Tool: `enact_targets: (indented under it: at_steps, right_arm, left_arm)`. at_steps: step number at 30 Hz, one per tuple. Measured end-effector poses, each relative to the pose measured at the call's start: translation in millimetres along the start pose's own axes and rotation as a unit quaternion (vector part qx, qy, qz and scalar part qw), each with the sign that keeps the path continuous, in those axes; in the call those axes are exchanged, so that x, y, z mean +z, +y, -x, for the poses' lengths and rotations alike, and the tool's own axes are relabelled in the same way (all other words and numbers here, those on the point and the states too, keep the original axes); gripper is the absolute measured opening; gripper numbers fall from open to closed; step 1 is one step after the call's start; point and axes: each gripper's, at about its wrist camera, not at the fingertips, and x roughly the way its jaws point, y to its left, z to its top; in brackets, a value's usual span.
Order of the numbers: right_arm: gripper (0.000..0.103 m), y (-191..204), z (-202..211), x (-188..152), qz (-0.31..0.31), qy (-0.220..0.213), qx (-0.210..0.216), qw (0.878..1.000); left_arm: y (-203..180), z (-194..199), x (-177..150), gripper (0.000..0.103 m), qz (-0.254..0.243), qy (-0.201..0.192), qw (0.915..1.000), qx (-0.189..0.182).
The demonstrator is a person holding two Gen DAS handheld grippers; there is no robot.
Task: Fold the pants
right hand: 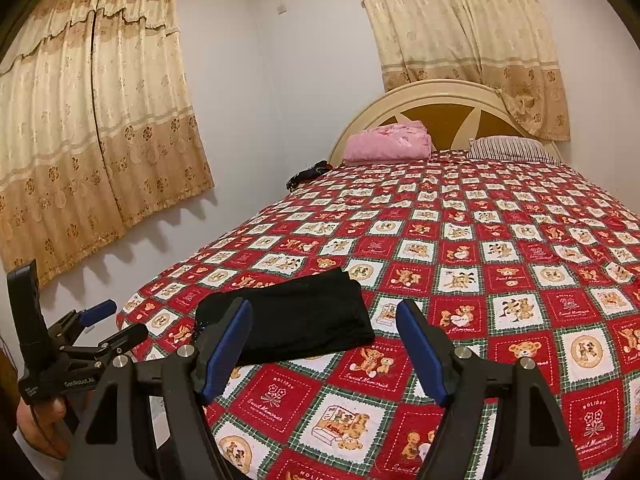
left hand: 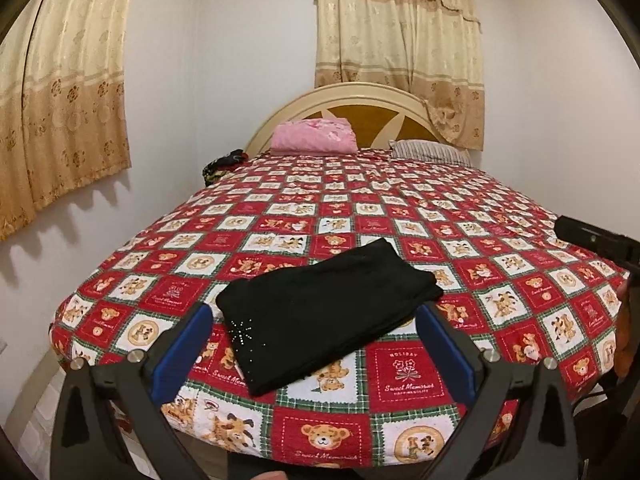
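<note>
The black soft-fabric pants (left hand: 320,312), already folded to a compact flat packet w/ a small rhinestone star near one corner, lie on the red-and-white teddy-bear patchwork bedspread (left hand: 460,240) close to the near edge of the bed, around 6 o'clock of the mattress, far from the pink folded cloth (left hand: 314,136) and striped pillow (left hand: 428,150) at 12 o'clock by the headboard. The left gripper (left hand: 316,344) has its jaws released, wide apart, the packet seen between the blue pads but not touched, I think. The right gripper (right hand: 324,356) is also released and holds nothing; the packet is at about 11 o'clock from it. Judging by look, the fabric is light, limp and not slippery, so it will sag if lifted by one point. Approx. best hold: both short ends of the packet, pinching all layers together, or the thick folded edge, so the layers do not slide open.
</note>
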Motion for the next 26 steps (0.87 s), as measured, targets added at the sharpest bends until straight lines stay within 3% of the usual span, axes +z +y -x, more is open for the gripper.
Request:
enact_targets:
  at_steps: [7, 13, 26]
  right_arm:
    - [0.076, 2.7, 0.7, -1.0, 0.007, -0.002, 0.0, 1.0]
    - [0.076, 4.3, -0.6, -2.3, 0.01, 0.001, -0.001, 1.0]
    - [0.076, 8.1, -12.7, -10.8, 0.019, 0.018, -0.003, 1.0]
  left_arm:
    - [-0.8, -1.3, 4.4, 0.103, 0.001, -0.003, 0.9999, -0.012]
    - [-4.9, -2.7, 19.7, 0.103, -0.011, -0.031, 0.9994, -0.012]
    - [-2.1, -22.8, 13.6, 0.103, -0.004, -0.017, 0.9996, -0.022]
